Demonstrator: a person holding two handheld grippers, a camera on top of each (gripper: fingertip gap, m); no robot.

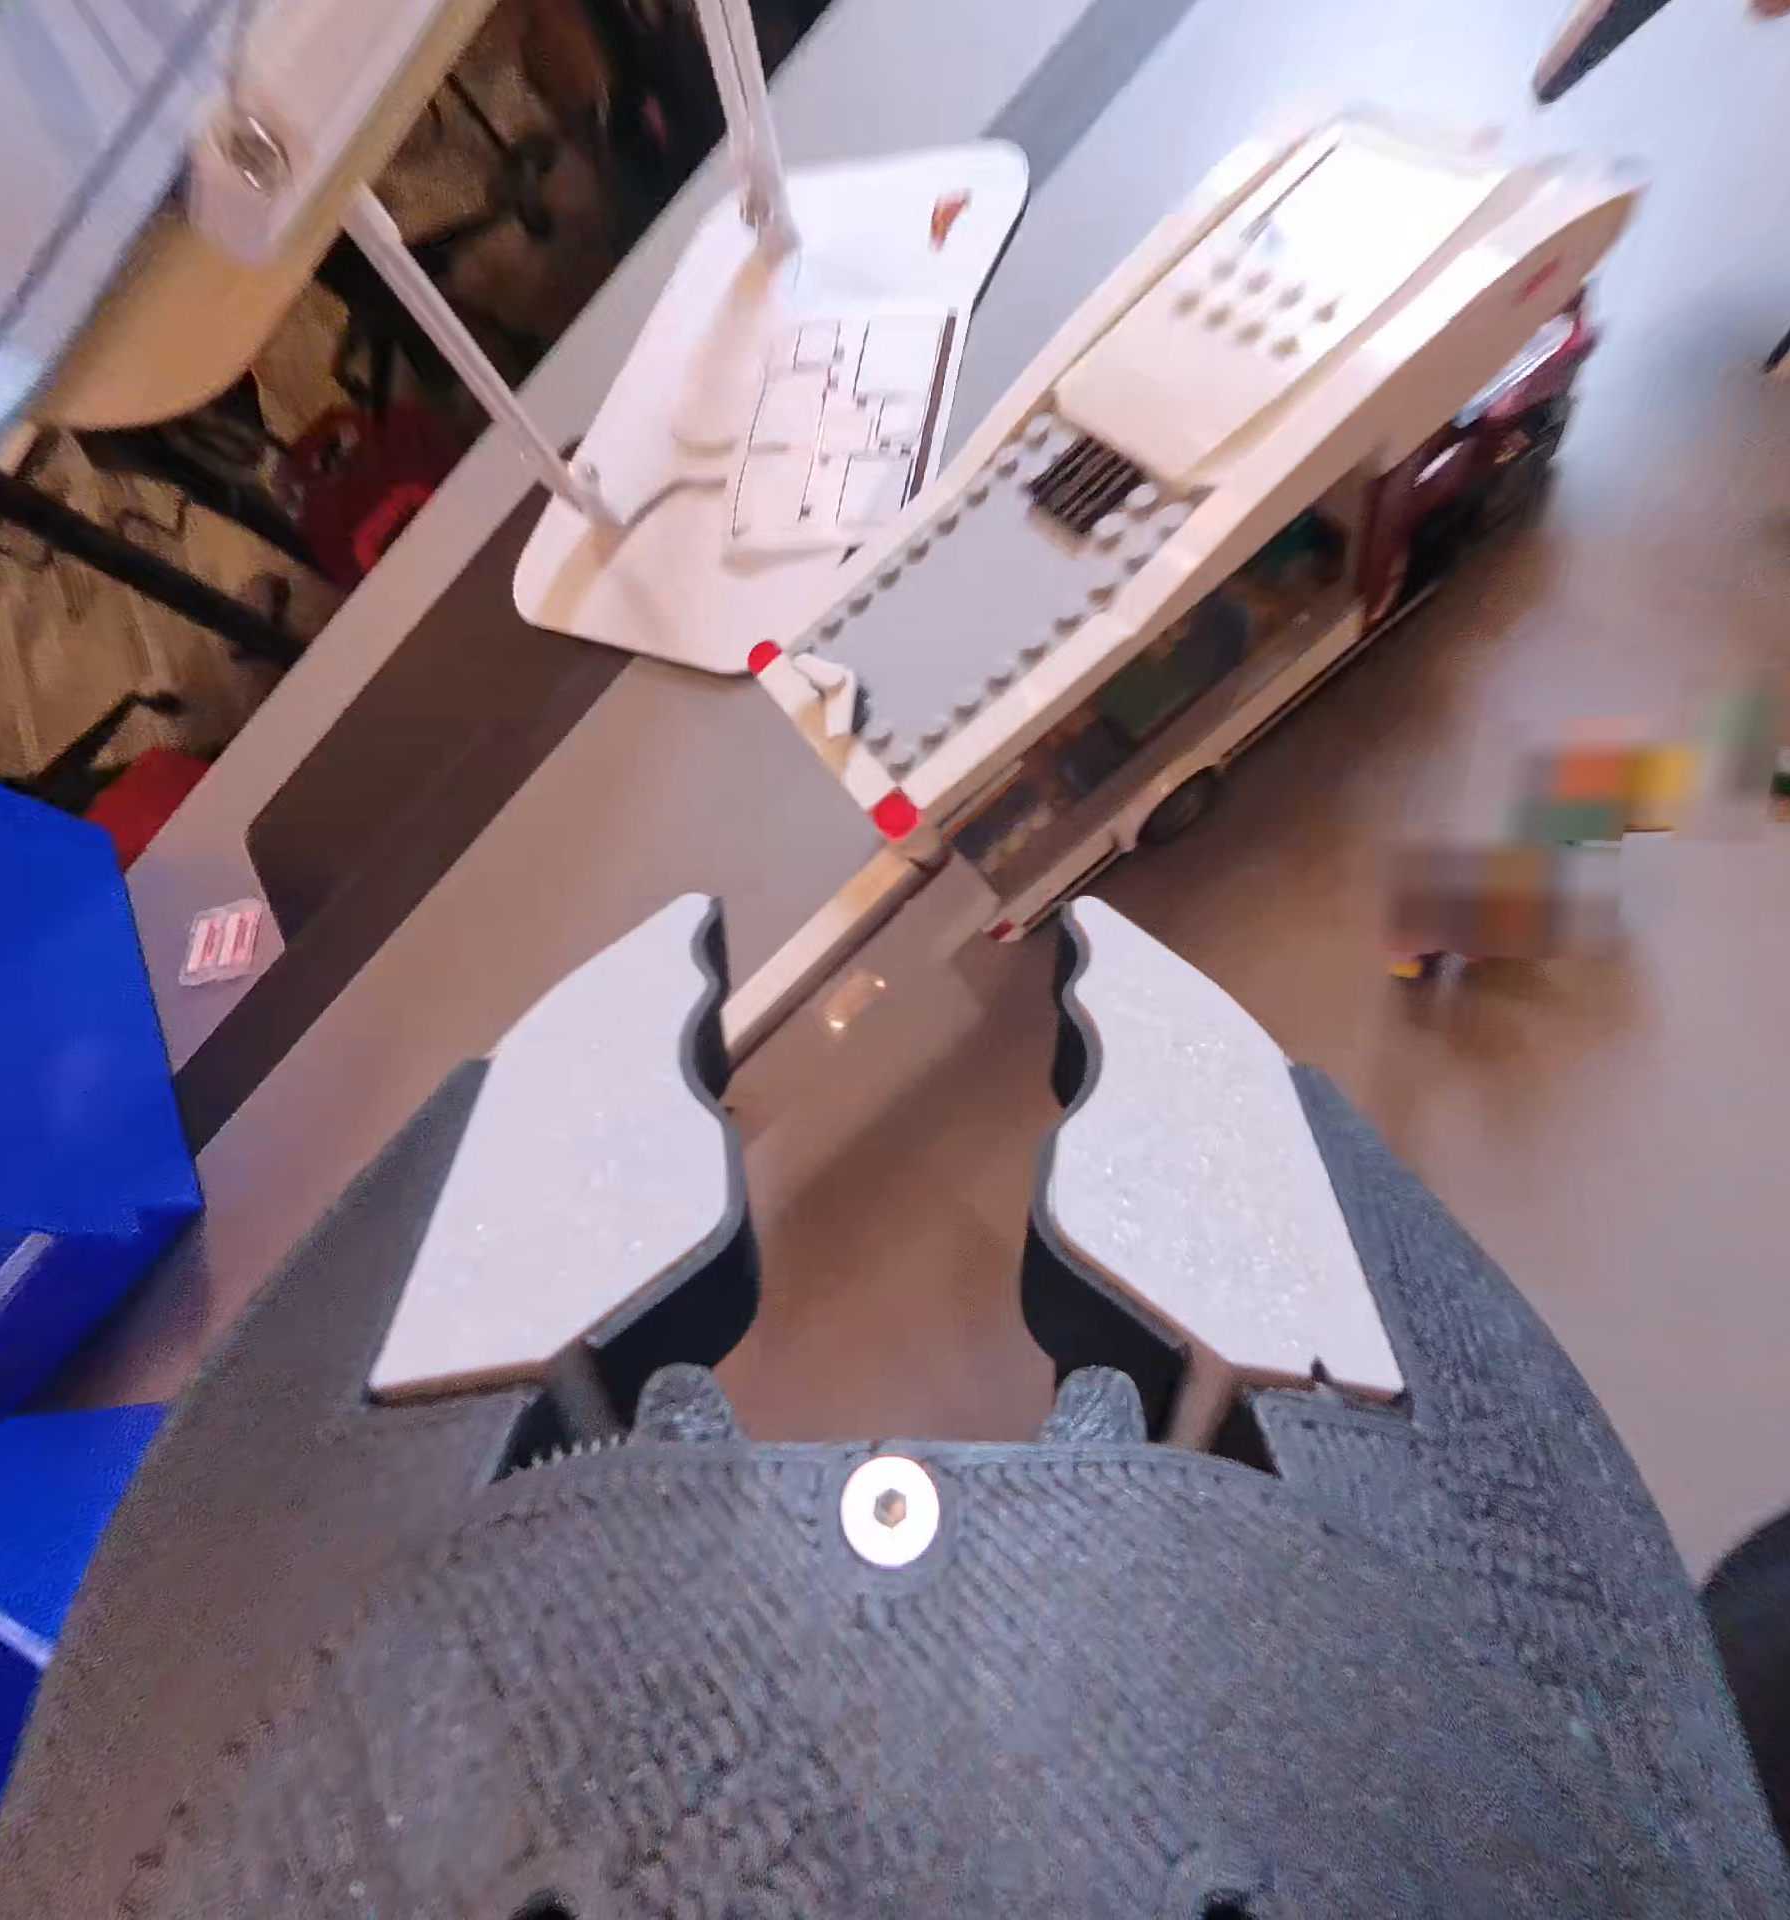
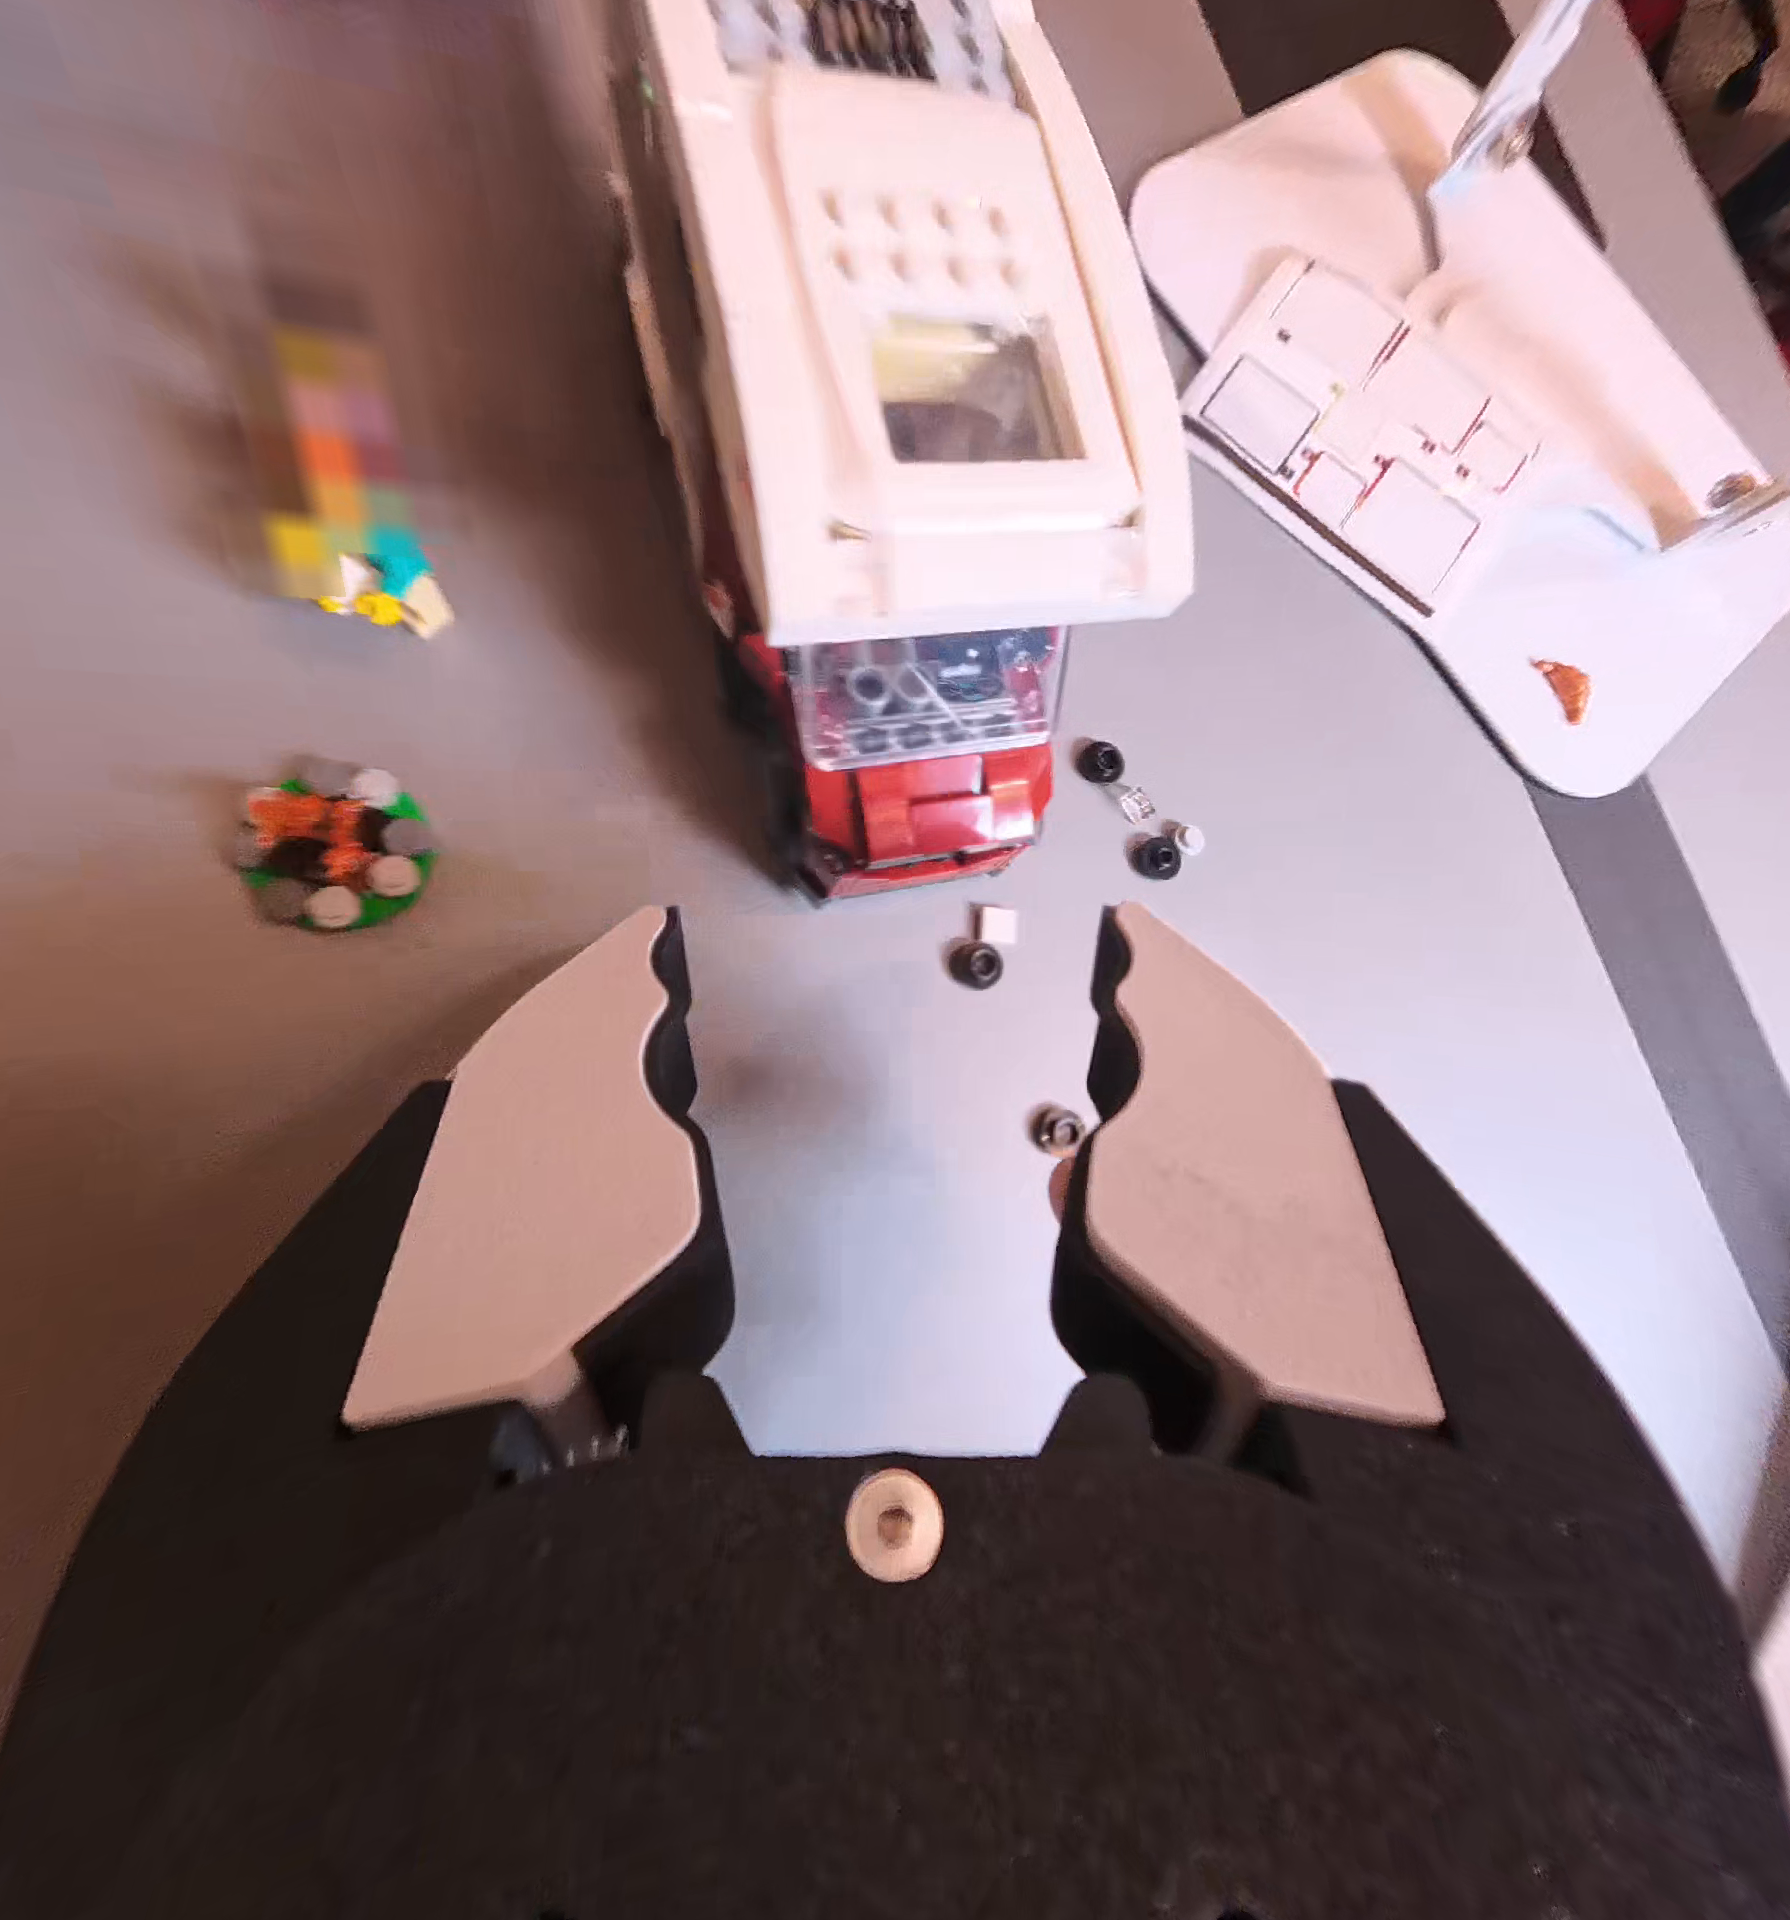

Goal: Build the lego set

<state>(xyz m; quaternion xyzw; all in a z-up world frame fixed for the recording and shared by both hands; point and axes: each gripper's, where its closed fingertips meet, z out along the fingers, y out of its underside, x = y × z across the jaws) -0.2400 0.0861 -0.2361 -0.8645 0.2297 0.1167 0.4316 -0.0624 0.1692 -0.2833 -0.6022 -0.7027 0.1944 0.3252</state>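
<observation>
We saw the left gripper [image 1: 891,935] spread wide over the grey table [image 1: 558,831], grasping nothing; a white strip [image 1: 829,966] at the rear of the toy camper van [image 1: 1130,520] lay just beside its left finger. To the left stood blue bins [image 1: 39,1039], contents hidden. The right gripper [image 2: 889,935] was likewise released and bare, above small black wheels [image 2: 977,964] and loose bits before the van's red front [image 2: 922,810]. Farther right, a white stand base [image 2: 1493,416] held a white panel [image 2: 1358,447]; a green round build [image 2: 335,852] sat left.
</observation>
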